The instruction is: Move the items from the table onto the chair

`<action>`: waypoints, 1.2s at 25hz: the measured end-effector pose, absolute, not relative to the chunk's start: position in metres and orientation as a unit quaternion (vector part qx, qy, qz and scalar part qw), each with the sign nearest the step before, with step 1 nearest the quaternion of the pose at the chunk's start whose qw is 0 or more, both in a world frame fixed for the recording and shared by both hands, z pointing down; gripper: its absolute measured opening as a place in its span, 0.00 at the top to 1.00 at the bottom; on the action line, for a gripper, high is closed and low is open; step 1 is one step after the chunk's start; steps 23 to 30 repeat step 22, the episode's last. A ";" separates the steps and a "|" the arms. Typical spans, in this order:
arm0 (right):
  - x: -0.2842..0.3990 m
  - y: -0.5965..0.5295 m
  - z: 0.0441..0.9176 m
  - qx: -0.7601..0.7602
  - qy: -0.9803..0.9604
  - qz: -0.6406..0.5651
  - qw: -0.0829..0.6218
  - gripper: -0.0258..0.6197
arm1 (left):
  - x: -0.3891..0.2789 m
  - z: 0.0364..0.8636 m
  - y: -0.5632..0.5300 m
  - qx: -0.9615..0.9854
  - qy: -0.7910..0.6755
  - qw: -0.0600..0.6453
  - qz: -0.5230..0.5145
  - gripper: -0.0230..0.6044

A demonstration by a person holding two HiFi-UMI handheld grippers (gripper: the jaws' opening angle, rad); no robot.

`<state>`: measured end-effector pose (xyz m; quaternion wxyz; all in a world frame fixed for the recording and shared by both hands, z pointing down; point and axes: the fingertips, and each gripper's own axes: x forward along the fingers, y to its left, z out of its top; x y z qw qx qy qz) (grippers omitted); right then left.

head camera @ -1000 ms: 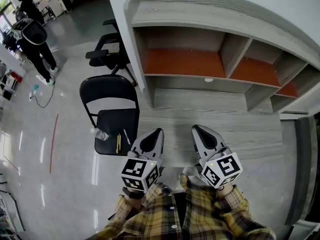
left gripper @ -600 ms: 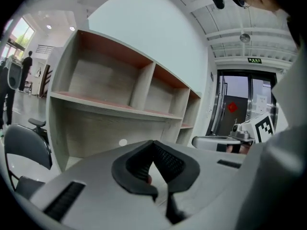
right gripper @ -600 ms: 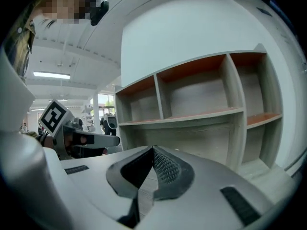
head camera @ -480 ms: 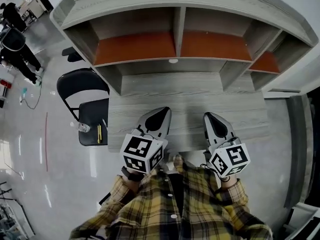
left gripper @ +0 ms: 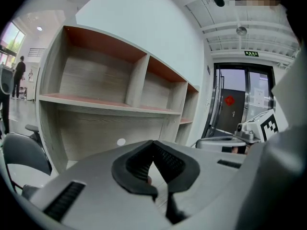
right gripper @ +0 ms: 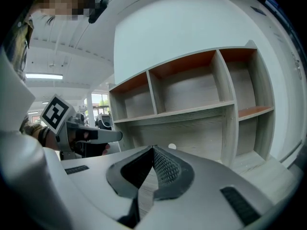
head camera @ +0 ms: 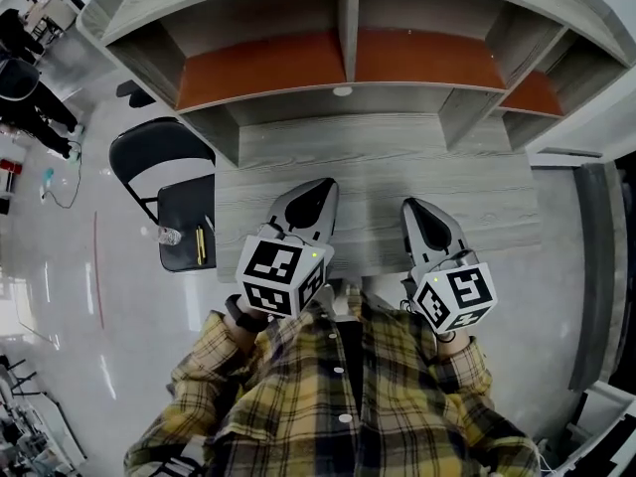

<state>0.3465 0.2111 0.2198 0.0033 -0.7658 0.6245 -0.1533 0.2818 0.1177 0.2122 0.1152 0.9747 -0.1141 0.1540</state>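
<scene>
In the head view the grey wooden table (head camera: 378, 162) carries nothing on its bare top. A black folding chair (head camera: 179, 217) stands at its left, with a clear plastic bottle (head camera: 169, 235), a yellow pen (head camera: 198, 243) and a thin white stick (head camera: 210, 227) on its seat. My left gripper (head camera: 320, 184) is shut and empty over the table's front left. The right gripper (head camera: 410, 205) is shut and empty over the front right. In the left gripper view the left gripper (left gripper: 153, 143) points at the shelf unit; the right gripper (right gripper: 153, 148) does the same in its own view.
A grey shelf unit (head camera: 343, 58) with orange-brown boards rises at the back of the table. People (head camera: 25, 87) stand far off at the top left on the shiny floor. A red line (head camera: 97, 266) runs along the floor left of the chair. A door (left gripper: 235, 104) shows at the right.
The view has swung right from the chair toward the table, so the chair has slid to the left edge. Both grippers stay shut and level over the table's front.
</scene>
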 end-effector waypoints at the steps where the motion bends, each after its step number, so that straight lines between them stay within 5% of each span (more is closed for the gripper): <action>1: 0.344 0.209 0.220 -0.764 0.627 -0.153 0.003 0.93 | 0.281 0.214 0.116 0.974 -0.114 0.112 0.158 0.96; 7: 0.334 0.202 0.224 -0.752 0.639 -0.162 0.000 0.93 | 0.273 0.226 0.101 0.968 -0.137 0.071 0.200 0.96; 30: 0.327 0.204 0.226 -0.752 0.636 -0.176 -0.007 0.93 | 0.280 0.223 0.098 0.971 -0.105 0.086 0.196 0.96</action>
